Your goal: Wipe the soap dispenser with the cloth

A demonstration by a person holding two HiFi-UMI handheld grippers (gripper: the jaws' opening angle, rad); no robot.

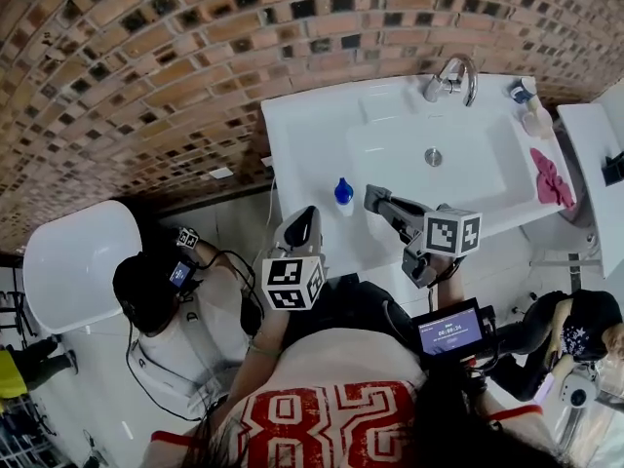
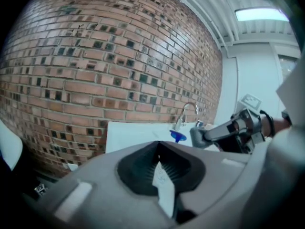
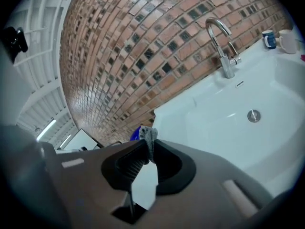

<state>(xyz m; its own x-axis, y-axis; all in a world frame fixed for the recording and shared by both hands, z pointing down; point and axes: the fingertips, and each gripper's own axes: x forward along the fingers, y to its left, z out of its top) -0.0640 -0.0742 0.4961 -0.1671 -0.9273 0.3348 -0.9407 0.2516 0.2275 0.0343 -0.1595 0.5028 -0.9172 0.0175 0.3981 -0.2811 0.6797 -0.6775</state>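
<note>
The small soap dispenser with a blue top [image 1: 343, 191] stands on the front left rim of the white sink [image 1: 312, 125]. The right gripper [image 1: 375, 199] reaches over the rim just beside it, jaws pinching a bit of grey cloth [image 3: 148, 136]. The left gripper [image 1: 304, 220] hangs before the sink, jaws closed and empty.

**Bright, even indoor light; strong fisheye distortion in all views.**
A ceiling panel [image 2: 261, 14] is the visible source, blown out. The white sink [image 1: 312, 130] shows mild glare and soft shadows. Brick wall [image 1: 146, 57] courses bow toward the frame edges, and the corners are vignetted black. The left gripper [image 2: 158, 146], the right gripper [image 3: 148, 146] and its grey cloth [image 3: 148, 133] blur near the lens.
</note>
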